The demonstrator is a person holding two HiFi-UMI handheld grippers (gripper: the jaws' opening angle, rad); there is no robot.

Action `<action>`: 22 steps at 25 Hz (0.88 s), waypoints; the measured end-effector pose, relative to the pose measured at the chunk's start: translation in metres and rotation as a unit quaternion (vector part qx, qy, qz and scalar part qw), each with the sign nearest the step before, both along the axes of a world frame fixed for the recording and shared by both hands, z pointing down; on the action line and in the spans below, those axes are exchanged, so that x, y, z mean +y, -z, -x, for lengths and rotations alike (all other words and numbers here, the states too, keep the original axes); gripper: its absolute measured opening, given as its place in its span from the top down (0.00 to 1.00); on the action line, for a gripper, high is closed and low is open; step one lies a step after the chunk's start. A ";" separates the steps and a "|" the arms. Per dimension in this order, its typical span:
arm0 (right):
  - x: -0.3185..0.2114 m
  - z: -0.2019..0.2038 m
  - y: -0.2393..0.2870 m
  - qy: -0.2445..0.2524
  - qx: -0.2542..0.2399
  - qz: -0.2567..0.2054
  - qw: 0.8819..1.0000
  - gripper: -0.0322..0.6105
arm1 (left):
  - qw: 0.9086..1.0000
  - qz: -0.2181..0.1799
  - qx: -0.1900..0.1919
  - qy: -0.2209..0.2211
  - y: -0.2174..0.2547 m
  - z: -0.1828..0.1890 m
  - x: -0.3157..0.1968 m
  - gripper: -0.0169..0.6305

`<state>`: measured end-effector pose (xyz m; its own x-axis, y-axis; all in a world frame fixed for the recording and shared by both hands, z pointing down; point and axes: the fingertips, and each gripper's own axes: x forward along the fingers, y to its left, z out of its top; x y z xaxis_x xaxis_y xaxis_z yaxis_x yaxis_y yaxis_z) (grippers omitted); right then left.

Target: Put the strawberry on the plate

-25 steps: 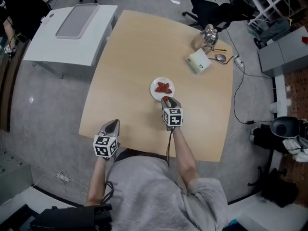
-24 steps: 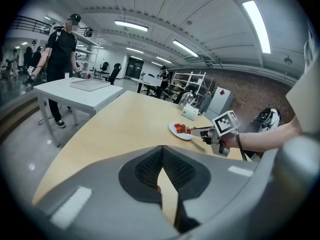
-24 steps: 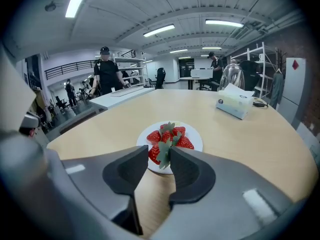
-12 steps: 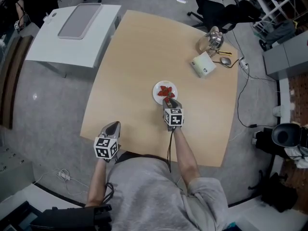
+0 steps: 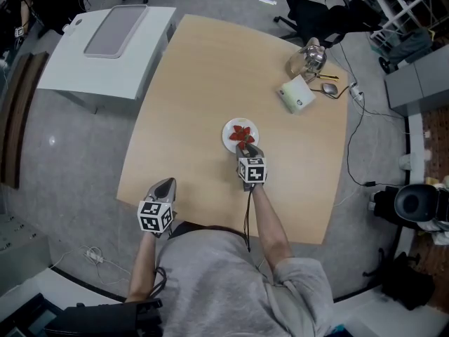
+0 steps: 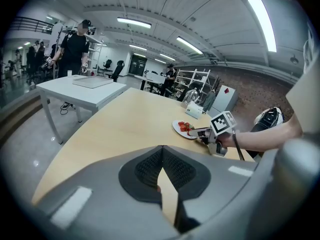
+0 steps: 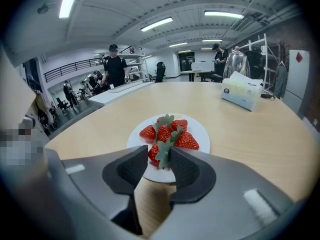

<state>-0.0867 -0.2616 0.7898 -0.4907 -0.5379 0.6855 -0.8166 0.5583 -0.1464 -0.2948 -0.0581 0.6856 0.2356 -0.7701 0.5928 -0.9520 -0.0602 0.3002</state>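
Note:
A small white plate (image 5: 229,138) sits mid-table with several red strawberries (image 5: 243,131) on it. My right gripper (image 5: 246,147) reaches over the plate's near rim (image 7: 201,134). Its tips are shut on one strawberry (image 7: 154,153), whose green leaves stick up between the jaws just in front of the pile (image 7: 172,130). My left gripper (image 5: 167,181) hangs at the table's near edge, well left of the plate, shut and empty (image 6: 162,154). The left gripper view shows the right gripper (image 6: 200,132) at the plate (image 6: 180,130).
A white tissue box (image 5: 297,95) and a glass pot (image 5: 306,57) stand at the far right corner, with a mouse (image 5: 330,88) and cables beside them. A white side table (image 5: 105,41) stands off the far left. Office chairs and people are further back.
The right gripper has crept slightly further over the plate's near rim with the strawberry still between its tips. The left gripper has not moved.

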 end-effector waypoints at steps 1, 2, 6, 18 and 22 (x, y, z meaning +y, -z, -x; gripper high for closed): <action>0.000 0.000 0.000 -0.001 -0.001 0.001 1.000 0.72 | 1.000 0.000 0.000 0.000 0.001 0.000 0.000 0.94; -0.001 0.000 0.001 -0.003 -0.002 0.002 1.000 0.72 | 1.000 -0.001 0.000 0.001 0.001 0.000 0.000 0.94; 0.000 0.000 0.002 -0.005 -0.012 0.003 1.000 0.68 | 1.000 -0.003 -0.001 -0.002 0.002 -0.001 0.001 0.94; 0.023 -0.011 0.025 -0.017 -0.034 -0.012 0.999 0.58 | 1.000 -0.022 -0.002 -0.021 0.011 -0.009 0.006 0.94; 0.037 -0.019 0.040 -0.025 -0.043 -0.024 0.998 0.58 | 0.999 -0.026 -0.004 -0.032 0.012 -0.015 0.011 0.94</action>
